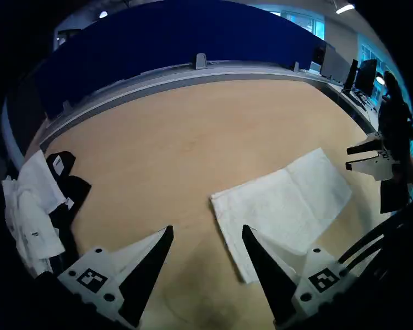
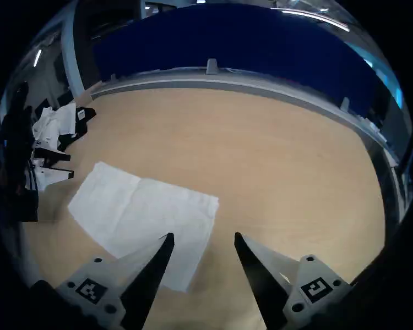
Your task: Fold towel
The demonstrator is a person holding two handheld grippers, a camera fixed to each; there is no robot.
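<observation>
Towel [image 1: 283,203] flat | table [image 1: 179,137] wood round every edge — left gripper [image 1: 206,228], right gripper [image 2: 204,235] wide

The white towel [image 1: 286,209] lies flat on the wooden worktop [image 1: 195,143], a rectangle with faint crease lines, seemingly a single unfolded layer.

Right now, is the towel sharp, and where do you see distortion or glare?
Left gripper view: towel sharp, evenly lit; the table edge bows from the fisheye; a ceiling lamp glares top right. Right gripper view: same bowing, towel sharp, borders dim.
</observation>
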